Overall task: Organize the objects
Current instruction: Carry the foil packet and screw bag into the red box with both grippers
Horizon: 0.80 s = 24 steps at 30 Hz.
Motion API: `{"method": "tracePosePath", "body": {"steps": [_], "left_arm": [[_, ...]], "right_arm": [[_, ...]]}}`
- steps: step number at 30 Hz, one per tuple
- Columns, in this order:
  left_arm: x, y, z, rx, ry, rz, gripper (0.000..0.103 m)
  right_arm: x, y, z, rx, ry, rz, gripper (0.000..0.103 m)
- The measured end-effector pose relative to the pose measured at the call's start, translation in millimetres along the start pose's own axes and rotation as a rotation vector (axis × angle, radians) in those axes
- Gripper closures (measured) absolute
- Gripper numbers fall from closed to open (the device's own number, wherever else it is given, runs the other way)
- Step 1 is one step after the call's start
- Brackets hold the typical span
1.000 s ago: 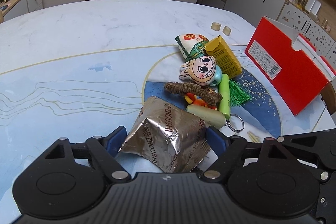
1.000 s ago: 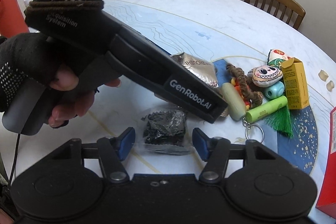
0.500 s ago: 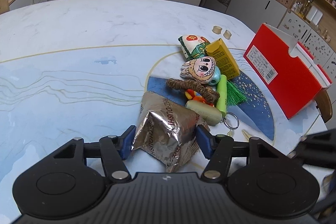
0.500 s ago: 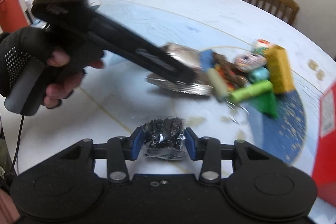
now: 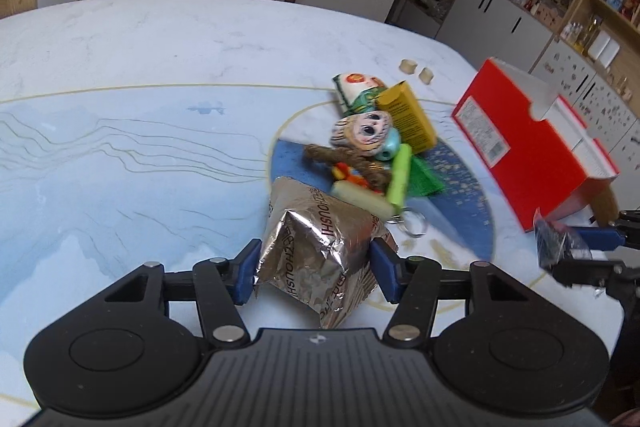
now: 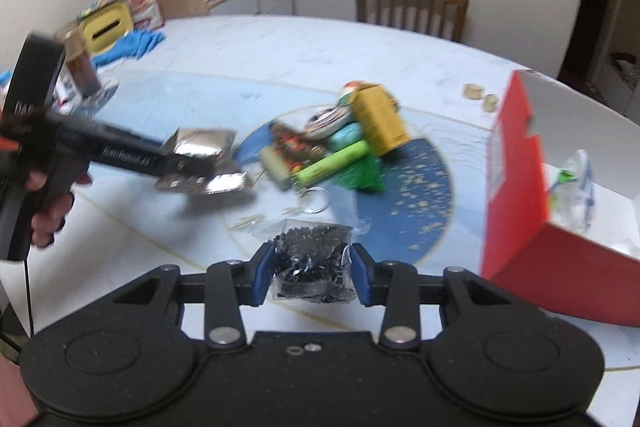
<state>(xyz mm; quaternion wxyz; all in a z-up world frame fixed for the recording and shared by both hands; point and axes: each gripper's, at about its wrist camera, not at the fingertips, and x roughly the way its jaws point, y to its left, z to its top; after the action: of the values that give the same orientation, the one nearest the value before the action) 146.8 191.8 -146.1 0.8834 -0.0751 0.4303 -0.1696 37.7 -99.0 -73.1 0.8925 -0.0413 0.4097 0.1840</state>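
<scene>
Fingers (image 5: 248,269) of the left gripper (image 5: 314,267) are seen clenched on the crinkled foil bag (image 5: 320,247), which bulges between the blue pads and is carried clear of the counter (image 5: 120,147). On the other side, the right gripper (image 6: 312,273) is pinched onto a small clear bag of black bits (image 6: 310,267); it too is off the counter. The left jaws have just been closing onto the foil, and both packets are gripped.

Everything is now measured against the red box (image 6: 516,195). It is open at the top, with a clear wrapper already lying inside (the contents are too blurred to name). Seen from the right wrist, the box stands to the right of the small bag and just beside it, so the right hand is judged the nearer of the two. Seen from the left wrist, the same box (image 5: 520,155) lies far off to the right, beyond the heap of toys (image 5: 372,147) and the yellow carton (image 5: 408,119), which are left lying between the foil bag and the box.

A short swing rightward and over the box's near wall is what the small bag seems to need. The foil bag, wider and stiffer, would likely have to be carried across the heap first.
</scene>
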Motion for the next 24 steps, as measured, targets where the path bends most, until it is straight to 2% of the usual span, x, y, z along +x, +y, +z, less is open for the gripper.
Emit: {"method": "tracePosePath", "body": {"steps": [5,13,24], "left_arm": [[-15,-27,2,-0.001,-0.008,-0.011,0.046],[-27,-83,20,0.008,-0.037,-0.071,0.046],[-4,-174,54,0.1,-0.027,-0.139,0.046]], "right_arm": [[-25,-28,6,0.032,-0.045,-0.021,0.064],[-59,-80,13,0.086,-0.099,-0.059,0.064],[-93,-169,10,0.16,-0.163,-0.133,0.064]]}}
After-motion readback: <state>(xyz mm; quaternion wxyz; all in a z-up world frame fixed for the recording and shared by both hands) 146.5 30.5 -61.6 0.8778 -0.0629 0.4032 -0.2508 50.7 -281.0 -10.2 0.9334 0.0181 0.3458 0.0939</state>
